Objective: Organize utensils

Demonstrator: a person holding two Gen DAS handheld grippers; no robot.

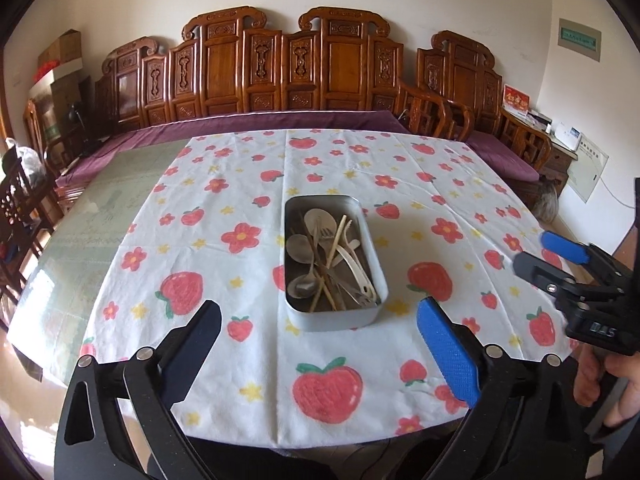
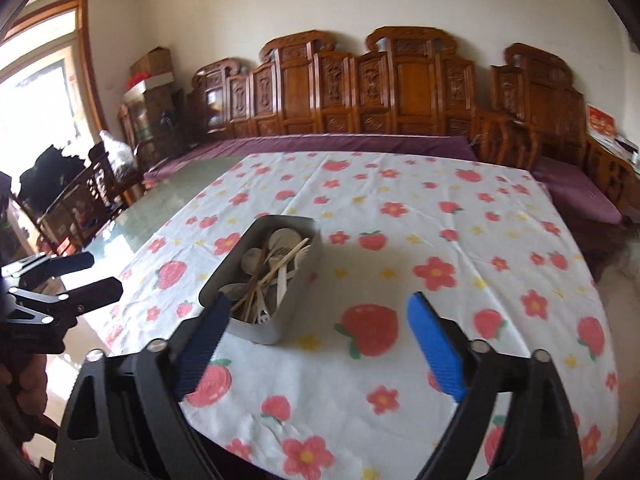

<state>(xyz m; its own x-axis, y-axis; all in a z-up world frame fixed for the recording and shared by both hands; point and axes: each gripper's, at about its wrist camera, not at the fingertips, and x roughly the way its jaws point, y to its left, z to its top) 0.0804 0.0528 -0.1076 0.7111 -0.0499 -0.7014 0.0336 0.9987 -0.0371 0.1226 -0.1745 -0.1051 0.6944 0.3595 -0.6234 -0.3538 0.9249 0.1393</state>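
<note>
A grey metal tin (image 1: 298, 322) stands in the middle of the tablecloth, holding several spoons (image 1: 299, 247), forks and chopsticks (image 1: 333, 248) in a jumble. The tin also shows in the right wrist view (image 2: 216, 280). My left gripper (image 1: 318, 320) is open and empty, hovering just in front of the tin's near end. My right gripper (image 2: 318, 312) is open and empty, to the right of the tin near the table's front; it also shows in the left wrist view (image 1: 534, 250). My left gripper shows at the left edge of the right wrist view (image 2: 100, 276).
A white cloth with red strawberries and flowers (image 1: 328, 392) covers the right part of a glass-topped table (image 1: 100, 216). A carved wooden bench with purple cushions (image 1: 280, 120) runs behind the table. Wooden chairs (image 2: 80, 196) stand at the left.
</note>
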